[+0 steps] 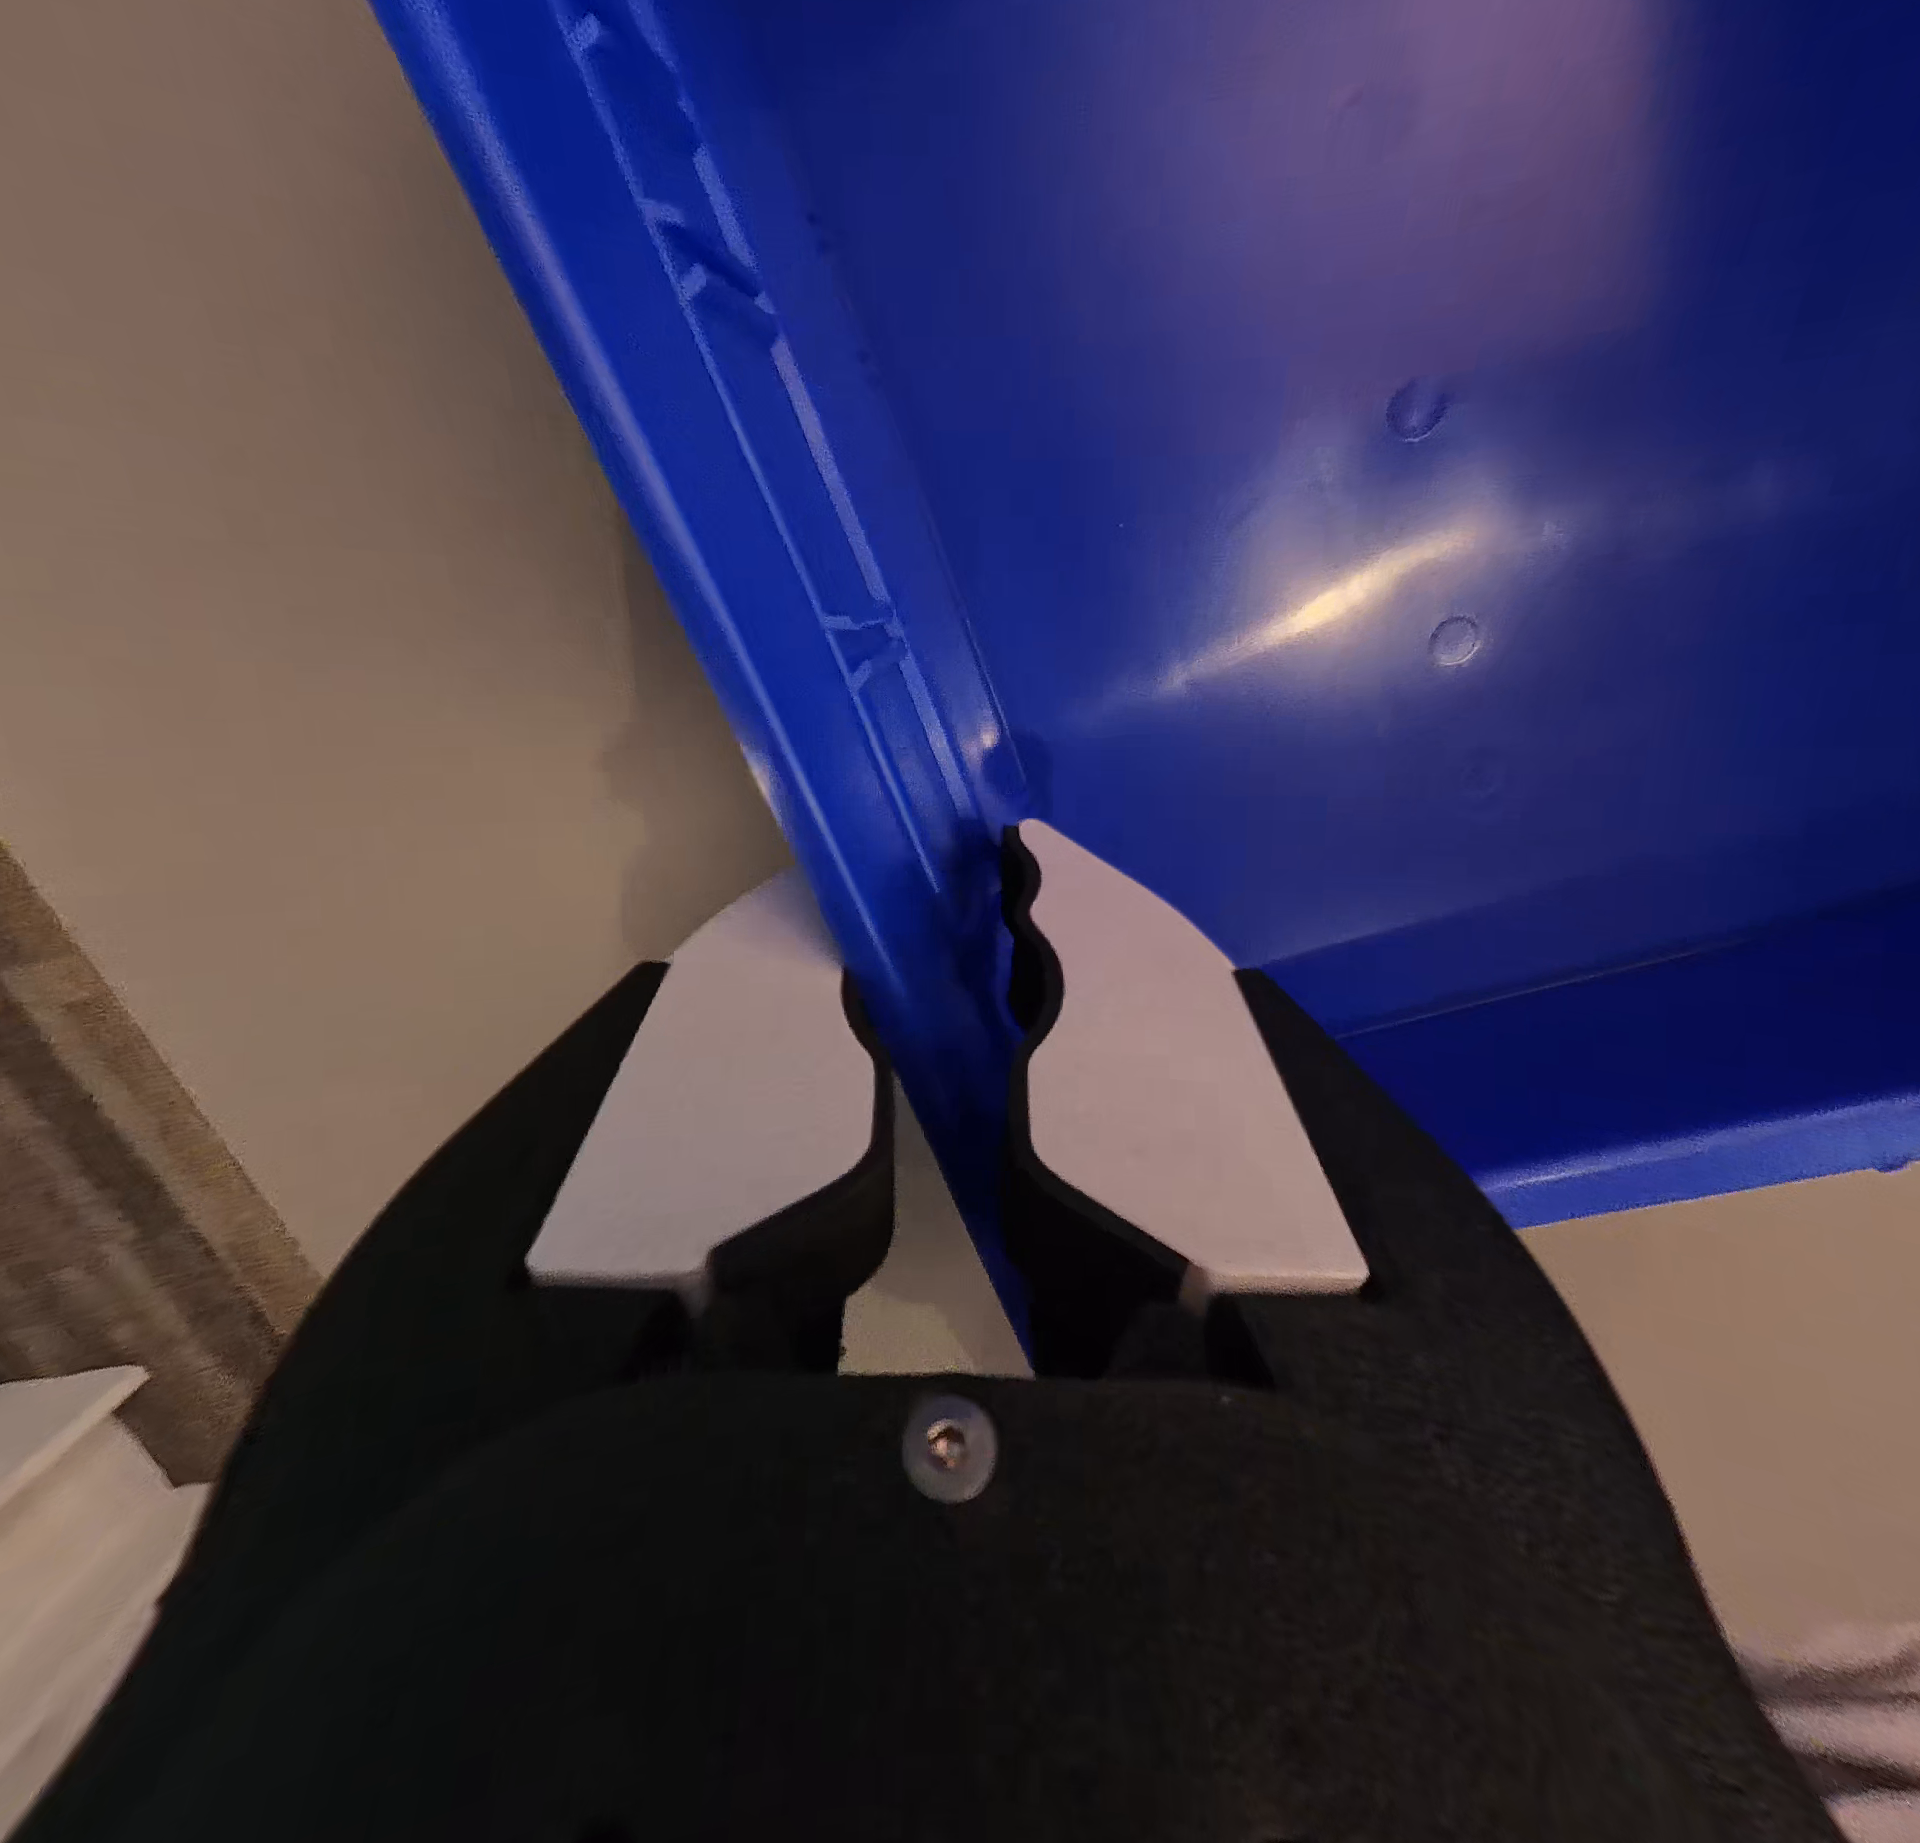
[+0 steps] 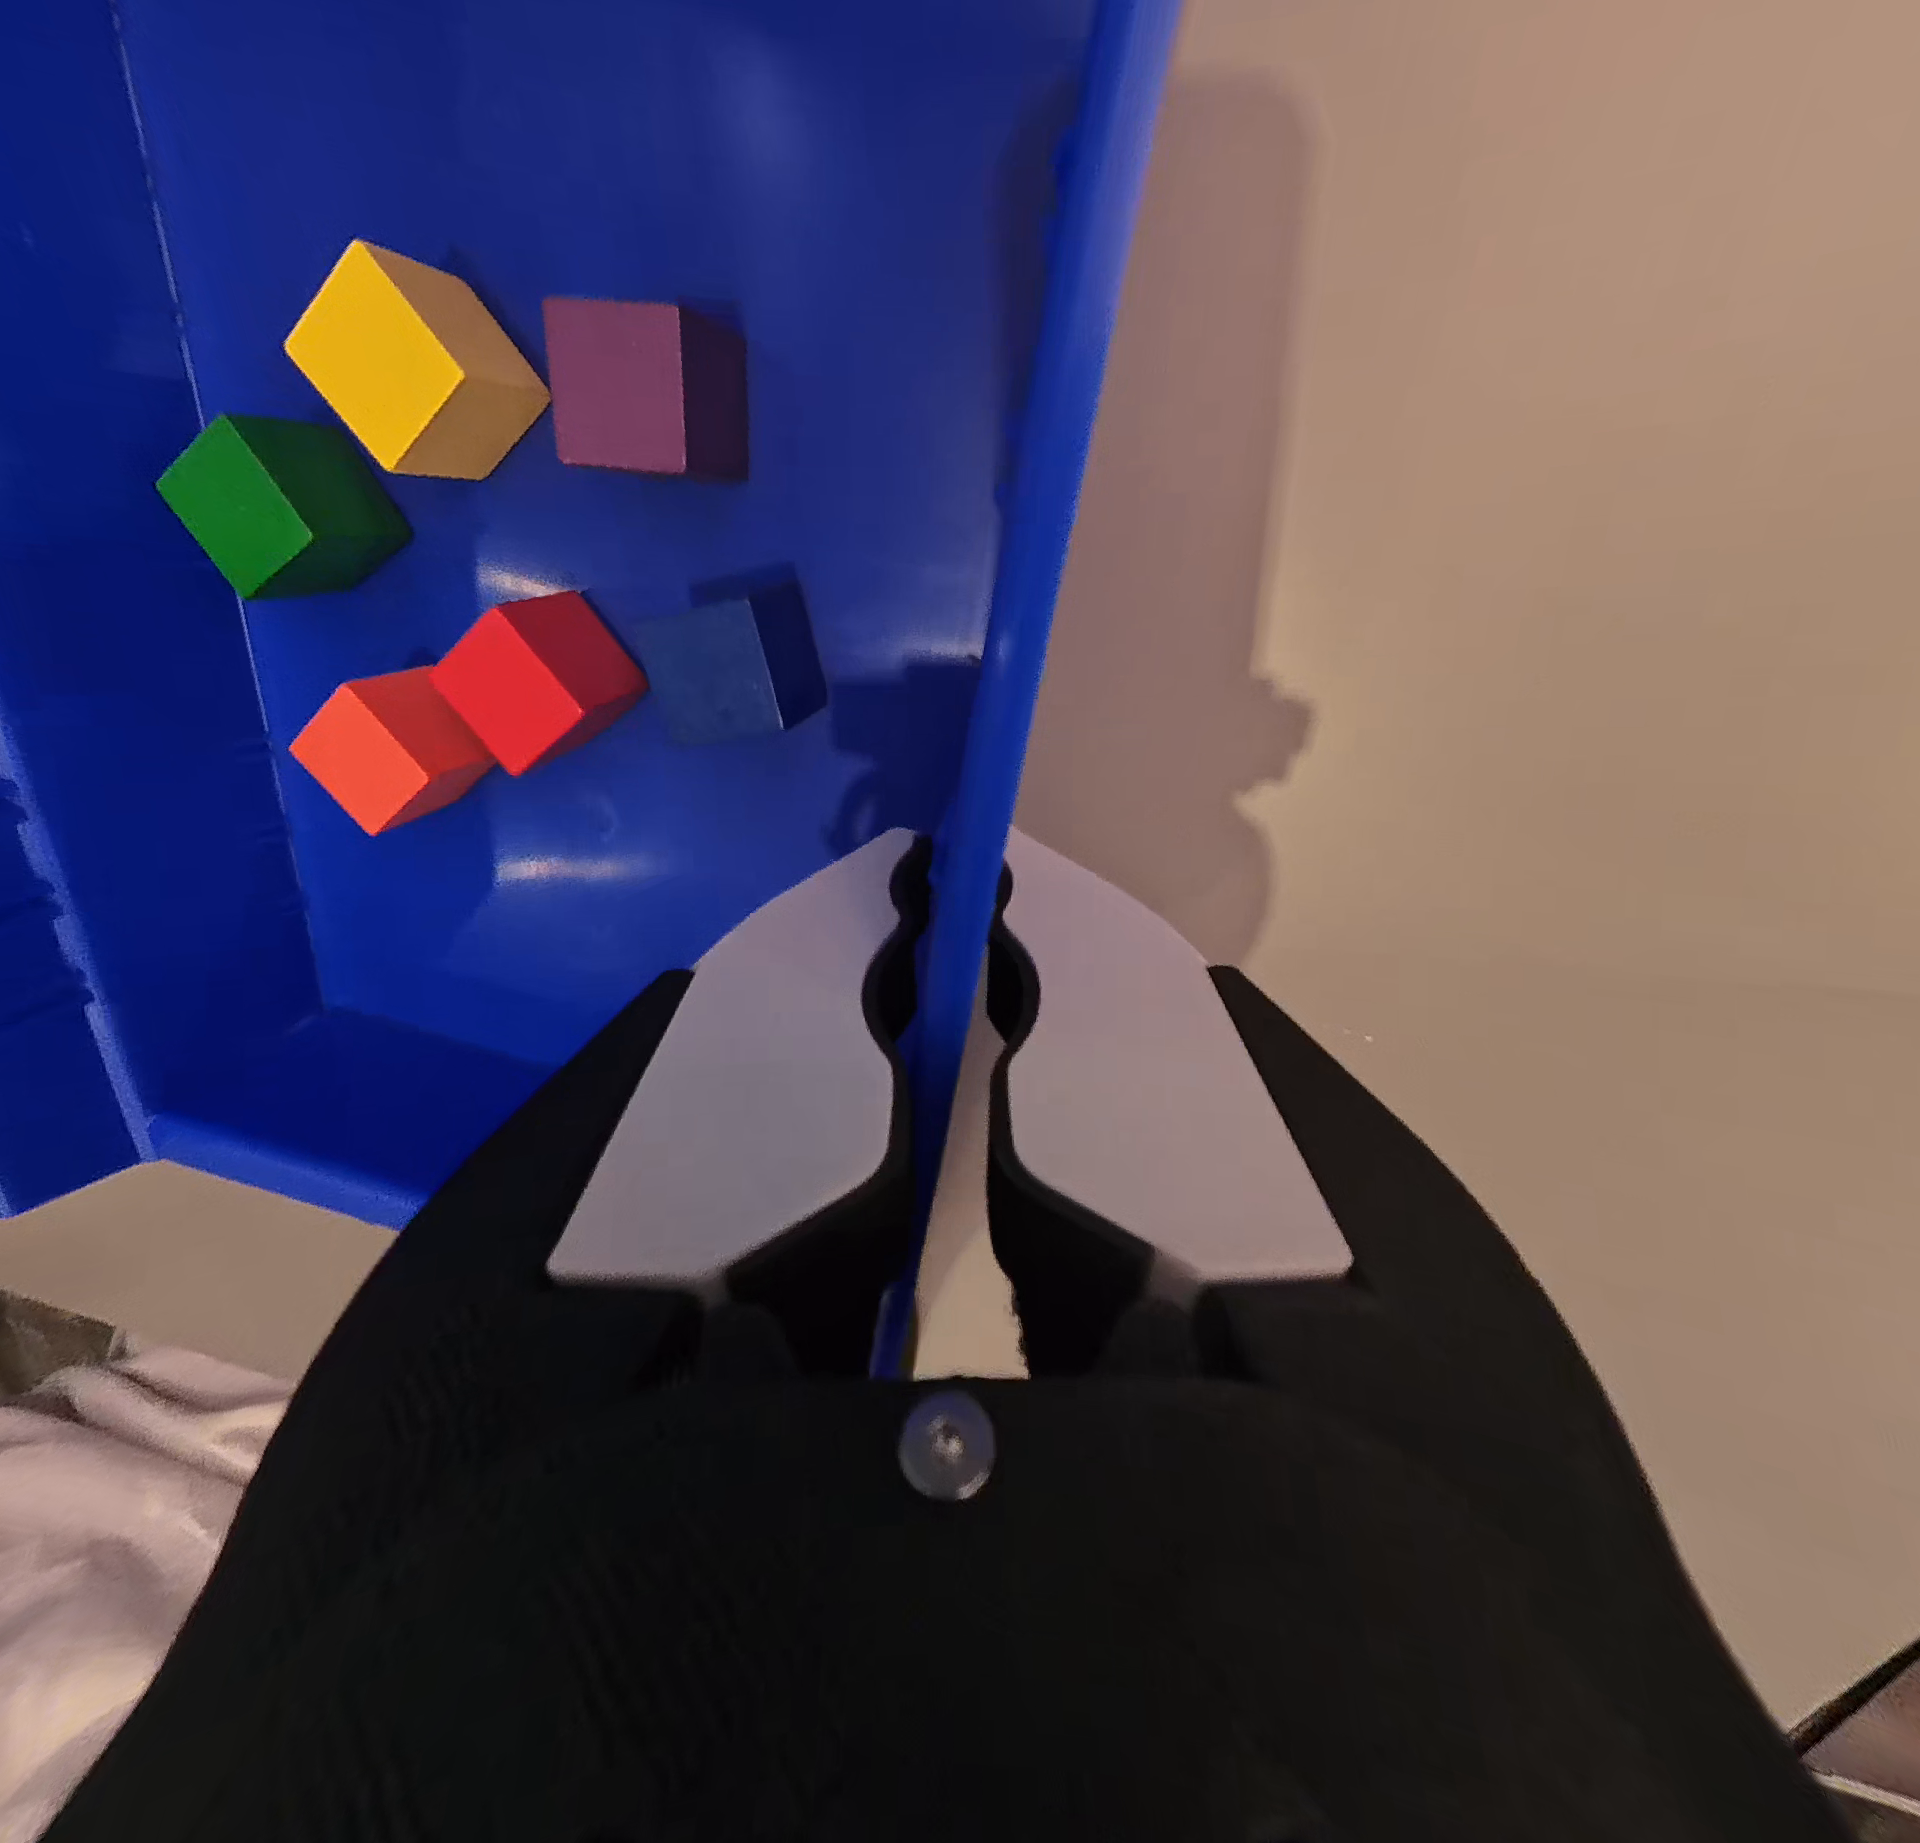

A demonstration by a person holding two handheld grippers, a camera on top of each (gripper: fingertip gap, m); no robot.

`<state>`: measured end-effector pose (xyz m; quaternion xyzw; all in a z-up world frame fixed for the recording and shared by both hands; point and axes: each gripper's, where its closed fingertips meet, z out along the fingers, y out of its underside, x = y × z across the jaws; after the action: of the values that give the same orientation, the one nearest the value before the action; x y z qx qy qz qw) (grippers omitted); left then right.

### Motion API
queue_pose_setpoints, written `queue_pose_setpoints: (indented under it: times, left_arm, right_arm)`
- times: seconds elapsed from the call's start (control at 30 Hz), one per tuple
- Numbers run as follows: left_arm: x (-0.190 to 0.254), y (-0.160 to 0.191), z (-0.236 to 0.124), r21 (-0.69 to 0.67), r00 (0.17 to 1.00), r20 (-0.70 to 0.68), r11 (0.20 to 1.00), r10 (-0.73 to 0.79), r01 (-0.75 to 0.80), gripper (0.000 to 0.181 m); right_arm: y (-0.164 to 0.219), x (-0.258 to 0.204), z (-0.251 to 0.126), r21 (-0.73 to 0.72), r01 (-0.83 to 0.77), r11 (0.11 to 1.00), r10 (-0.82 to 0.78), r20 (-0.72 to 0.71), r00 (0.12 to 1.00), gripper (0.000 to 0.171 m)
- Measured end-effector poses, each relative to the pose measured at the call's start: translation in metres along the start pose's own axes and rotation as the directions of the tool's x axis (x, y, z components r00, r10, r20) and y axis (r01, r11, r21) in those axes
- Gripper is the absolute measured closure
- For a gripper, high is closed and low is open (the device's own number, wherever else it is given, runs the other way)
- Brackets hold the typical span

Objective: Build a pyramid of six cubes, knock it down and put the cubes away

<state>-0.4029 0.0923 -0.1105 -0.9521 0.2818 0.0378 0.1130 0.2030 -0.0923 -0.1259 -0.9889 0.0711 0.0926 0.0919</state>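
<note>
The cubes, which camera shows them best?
The right wrist view: all six cubes lie on the floor of the blue bin, including yellow, green and purple. The left wrist view shows none, only bare bin floor and the wall its tool grips.

Both wrist cameras are looking from very close along their tongs at the blue bin (image 1: 1299, 443) — the left facing its one wall, the right the opposite wall — sharing its floor.
</note>
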Motion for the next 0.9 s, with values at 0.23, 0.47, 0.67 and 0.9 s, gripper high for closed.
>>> queue_pose_setpoints:
  times: [0.23, 0.47, 0.67, 0.9]
  left_arm:
    - [0.049, -0.013, -0.003, -0.007, 0.993, -0.012, 0.993, 0.118, -0.118, 0.161]
    - [0.098, -0.017, -0.008, -0.044, 0.975, -0.001, 0.974, 0.224, -0.224, 0.156]
    - [0.128, -0.019, -0.012, -0.045, 0.961, 0.001, 0.960, 0.276, -0.275, 0.155]
    - [0.151, -0.015, -0.015, -0.052, 0.956, -0.021, 0.955, 0.293, -0.293, 0.147]
  right_arm:
    - [-0.003, -0.043, 0.008, -0.051, 0.055, 0.997, -0.053, 0.041, 0.998, 0.160]
    - [0.001, -0.086, 0.015, -0.106, 0.148, 0.983, -0.135, 0.124, 0.983, 0.153]
    - [-0.020, -0.082, 0.023, -0.049, 0.127, 0.991, -0.126, 0.032, 0.992, 0.148]
    - [-0.010, -0.073, 0.035, -0.147, 0.130, 0.981, -0.133, -0.012, 0.991, 0.160]
